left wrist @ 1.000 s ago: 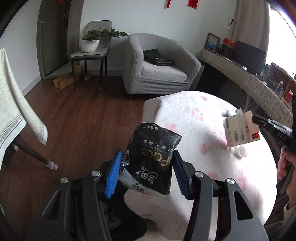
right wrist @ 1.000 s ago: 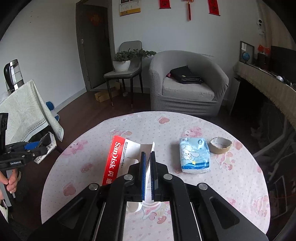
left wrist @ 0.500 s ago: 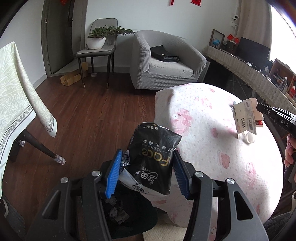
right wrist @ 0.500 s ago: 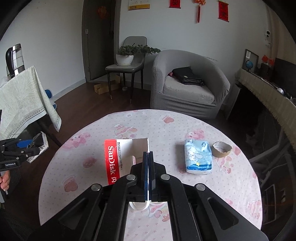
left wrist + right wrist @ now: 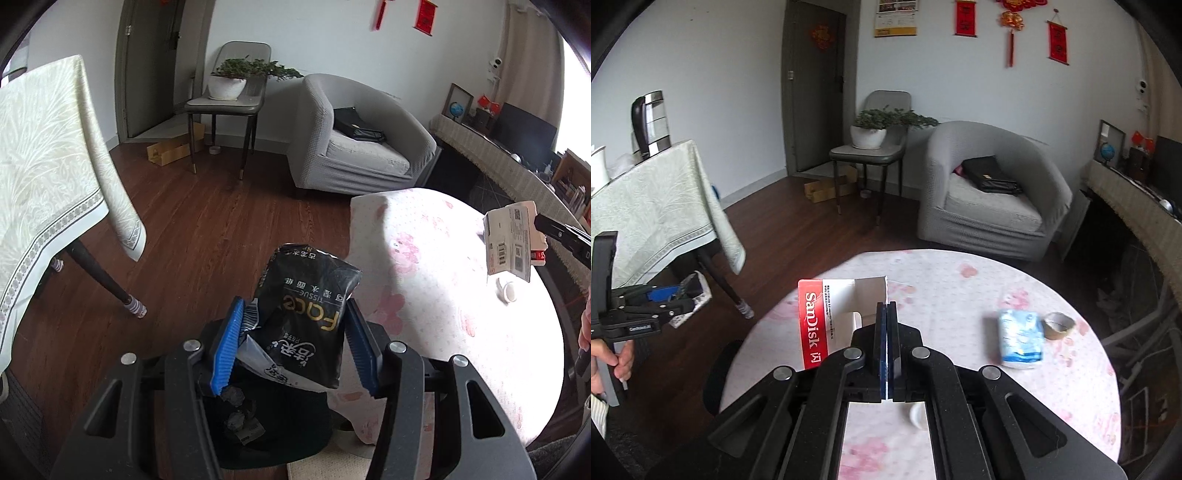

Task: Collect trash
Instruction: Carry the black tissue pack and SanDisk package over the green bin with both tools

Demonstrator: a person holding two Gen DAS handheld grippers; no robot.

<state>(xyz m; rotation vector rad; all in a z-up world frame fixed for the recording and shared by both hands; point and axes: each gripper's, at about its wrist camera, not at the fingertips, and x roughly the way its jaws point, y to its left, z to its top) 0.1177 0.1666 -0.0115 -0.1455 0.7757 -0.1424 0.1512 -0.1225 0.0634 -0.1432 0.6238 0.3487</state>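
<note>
Your left gripper [image 5: 295,343] has its fingers [image 5: 226,350] clamped on the black tissue pack [image 5: 306,314], which hangs directly above the dark trash bin [image 5: 273,432] on the floor beside the round desk [image 5: 443,295]; crumpled scraps already lie in the bin. Your right gripper [image 5: 887,332] has its fingers pressed together on the edge of the SanDisk card package [image 5: 831,317], held clear of the desk top; the white back of that package shows in the left view at the far right. Step in hand, as judged: drop the tissue pack, then bring the card package over. To do it well, keep the pack centred over the bin mouth before you part the fingers. The pack is soft and light, so it may cling to a blue pad or drift sideways, and a slight lowering toward the opening should help. Open fully, not partway. Hold the right gripper level while you wait, since the flat card is gripped only at its edge and could pivot. Still on the desk: a blue tissue packet [image 5: 1019,336], a tape roll core [image 5: 1059,325] just beside it, and a small white cap [image 5: 919,415] near the gripper.
</note>
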